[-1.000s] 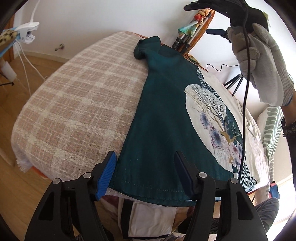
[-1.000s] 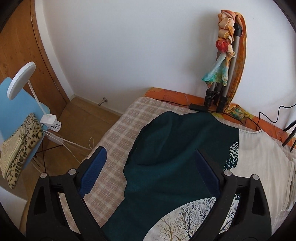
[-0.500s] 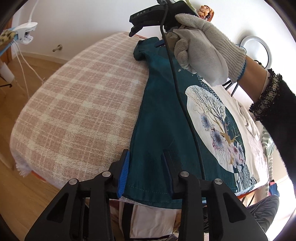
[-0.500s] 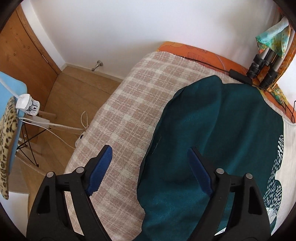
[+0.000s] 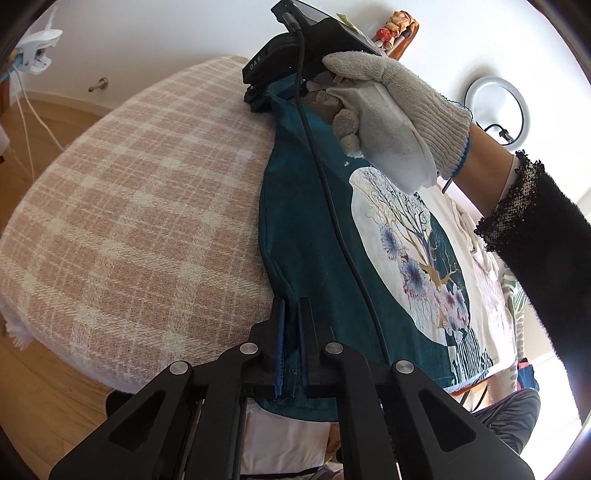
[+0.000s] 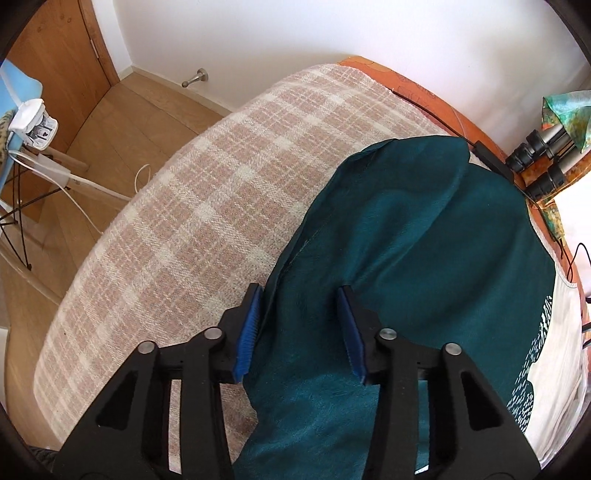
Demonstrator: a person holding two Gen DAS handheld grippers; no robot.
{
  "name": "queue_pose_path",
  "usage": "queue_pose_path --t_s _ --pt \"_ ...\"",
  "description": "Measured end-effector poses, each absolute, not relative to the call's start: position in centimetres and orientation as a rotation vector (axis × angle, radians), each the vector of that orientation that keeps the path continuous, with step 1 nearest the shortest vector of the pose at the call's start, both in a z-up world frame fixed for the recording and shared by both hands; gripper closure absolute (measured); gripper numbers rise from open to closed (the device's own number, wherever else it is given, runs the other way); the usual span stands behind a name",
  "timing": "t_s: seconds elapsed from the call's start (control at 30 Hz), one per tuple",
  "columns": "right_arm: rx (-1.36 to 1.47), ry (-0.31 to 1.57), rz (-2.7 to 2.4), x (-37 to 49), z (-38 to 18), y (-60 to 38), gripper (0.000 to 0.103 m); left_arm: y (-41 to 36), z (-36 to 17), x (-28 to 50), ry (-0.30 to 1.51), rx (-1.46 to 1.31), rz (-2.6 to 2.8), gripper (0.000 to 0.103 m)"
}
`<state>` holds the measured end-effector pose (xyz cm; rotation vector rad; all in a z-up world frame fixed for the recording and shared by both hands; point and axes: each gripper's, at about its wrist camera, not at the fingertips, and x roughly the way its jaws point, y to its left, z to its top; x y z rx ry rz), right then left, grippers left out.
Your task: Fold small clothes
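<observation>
Shirt lies flat on the plaid blanket for folding. Left gripper pinches its hem edge at 6 o'clock; right gripper, jaws apart, straddles the sleeve side at 12 o'clock, likely to lift both ends together.

Light: bright, even daylight in both views; white wall nearly blown out.
Shadows: soft and faint on the plaid blanket.
Distortion: strong fisheye bending, black vignette at corners.
Focus: sharp throughout, no motion blur.

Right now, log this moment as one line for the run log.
step: grasping to fold | left gripper: shut on teal shirt hem corner | right gripper: open, straddling shirt's edge near sleeve | surface: plaid blanket
</observation>
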<state>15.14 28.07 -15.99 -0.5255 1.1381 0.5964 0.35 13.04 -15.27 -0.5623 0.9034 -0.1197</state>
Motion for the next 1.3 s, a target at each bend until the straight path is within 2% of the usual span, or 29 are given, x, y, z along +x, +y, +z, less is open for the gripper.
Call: queue_pose_path --t_s 0.07,0.13,0.4,0.6,0.73,0.83,0.87,0.93,0.97,1.0,1.3 --pt "-0.511 1.14 0.578 15.7 -15.5 27.7 0.095 12.8 -15.2 0.5 0.901 -0.562 -0.126 0.1" --pt "-0.454 1.152 0.589 16.4 -15.1 26.7 0.097 12.6 -14.9 0.5 0.886 -0.566 -0.147 0.1" --pt "-0.134 1.086 0.646 17.8 -11.4 19.6 0.098 9.8 -12.8 0.8 0.842 -0.519 -0.235 0.101" --pt "0.131 1.122 0.584 19.2 -11.5 10.1 0.098 6.1 -12.2 1.5 0.863 -0.442 -0.325 0.101" --pt "-0.084 1.162 0.412 19.4 -11.9 7.2 0.097 3.9 -12.3 1.9 0.889 -0.395 -0.366 0.101" --pt "-0.13 1.078 0.407 19.4 -10.1 6.3 0.097 2.9 -12.8 2.0 0.909 -0.369 -0.379 0.101" --pt "-0.138 1.05 0.428 19.3 -9.3 6.6 0.092 2.7 -12.9 2.1 0.916 -0.363 -0.38 0.101" --pt "-0.161 1.002 0.501 19.0 -8.1 7.5 0.067 2.4 -13.3 2.2 0.931 -0.36 -0.385 0.101" --pt "-0.19 0.973 0.524 18.9 -7.7 8.6 0.043 2.3 -13.5 2.3 0.937 -0.358 -0.383 0.101" --pt "-0.223 0.942 0.544 18.7 -7.3 9.8 0.035 2.3 -13.6 2.4 0.942 -0.358 -0.382 0.101" --pt "-0.539 0.95 0.631 19.1 -12.5 20.4 0.035 2.8 -14.3 2.8 0.961 -0.367 -0.363 0.101"
